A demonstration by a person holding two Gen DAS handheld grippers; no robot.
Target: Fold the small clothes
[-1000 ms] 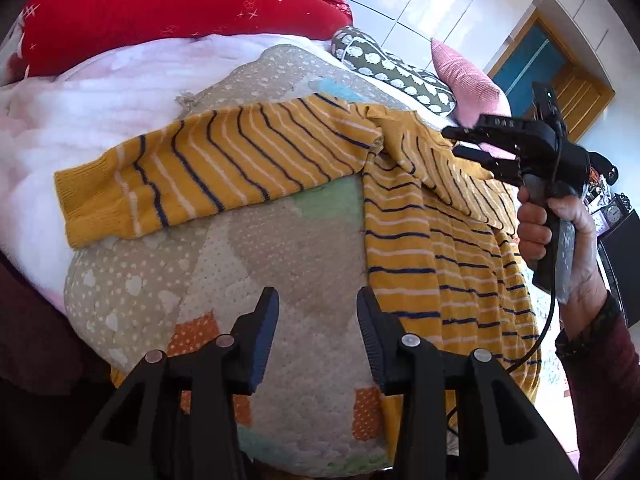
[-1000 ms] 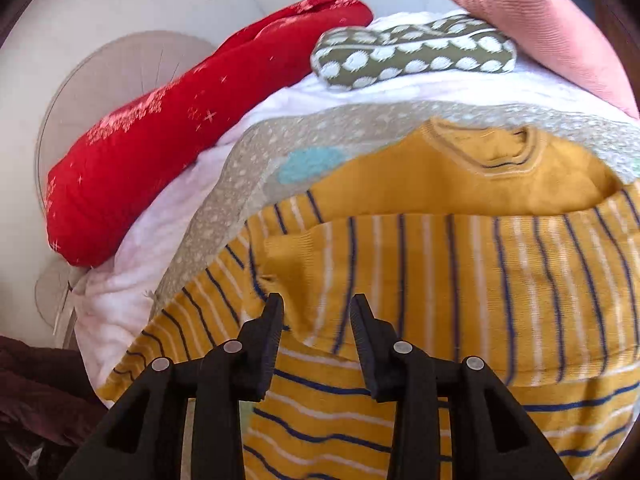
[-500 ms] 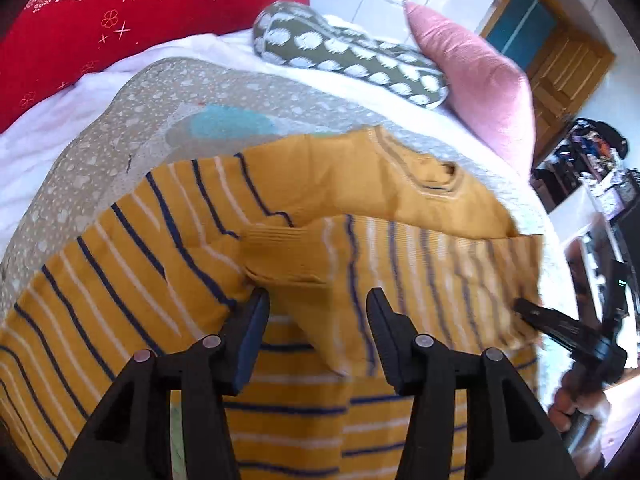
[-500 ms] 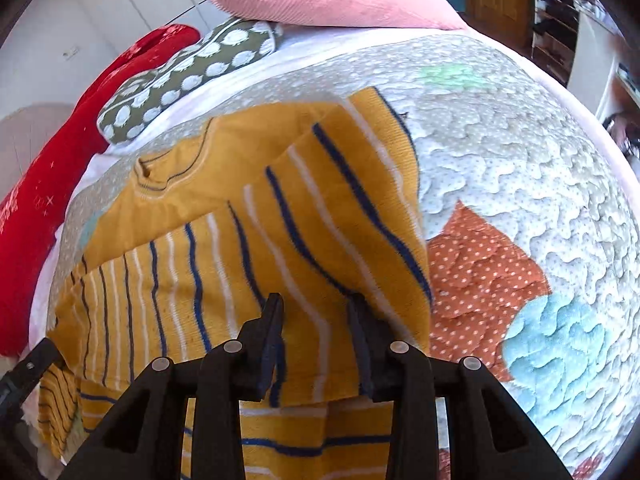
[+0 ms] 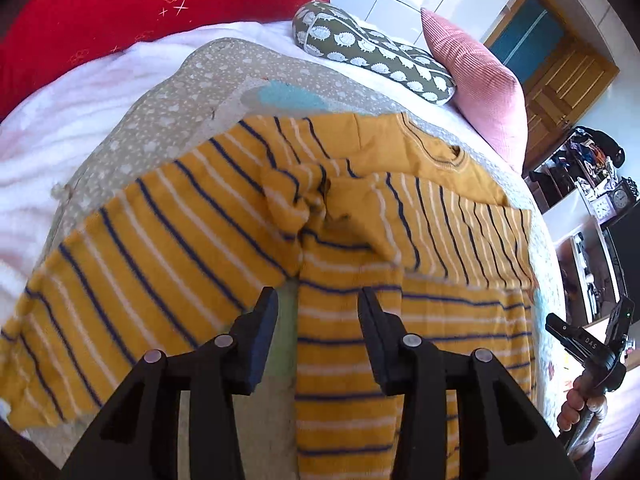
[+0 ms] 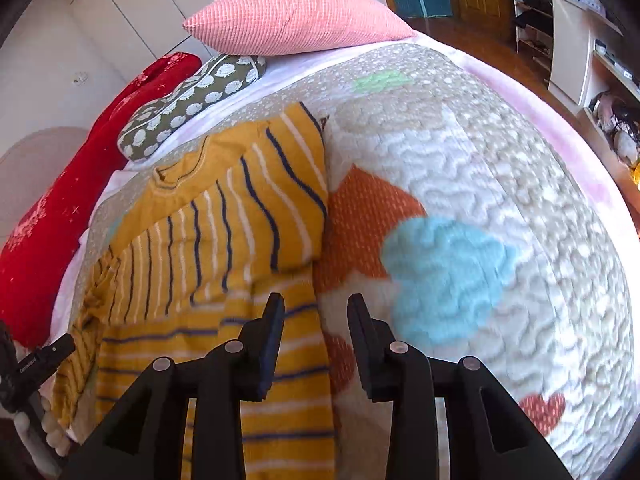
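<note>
A small yellow sweater (image 5: 420,320) with navy and white stripes lies flat on the quilted bed cover (image 5: 192,96). Its right sleeve (image 5: 460,232) is folded across the chest, the cuff crumpled at the middle. The left sleeve (image 5: 140,260) is spread out to the left. My left gripper (image 5: 318,304) hovers over the sweater's left side seam, jaws closing with nothing pinched. My right gripper (image 6: 316,308) hangs over the sweater's (image 6: 208,240) right edge and the quilt (image 6: 480,160), jaws opening and holding nothing. Each gripper also shows at the edge of the other's view: right gripper (image 5: 560,330), left gripper (image 6: 48,356).
At the head of the bed lie a red pillow (image 5: 120,12), a green patterned pillow (image 5: 380,60) and a pink cushion (image 5: 480,80). Shelves (image 5: 592,200) and a wooden door (image 5: 560,80) stand beyond the bed's right side. A white blanket (image 5: 60,128) borders the quilt on the left.
My right gripper carried the right sleeve across the chest, let it go and drew back to the sweater's right edge. My left gripper swung in from the left over the sweater.
</note>
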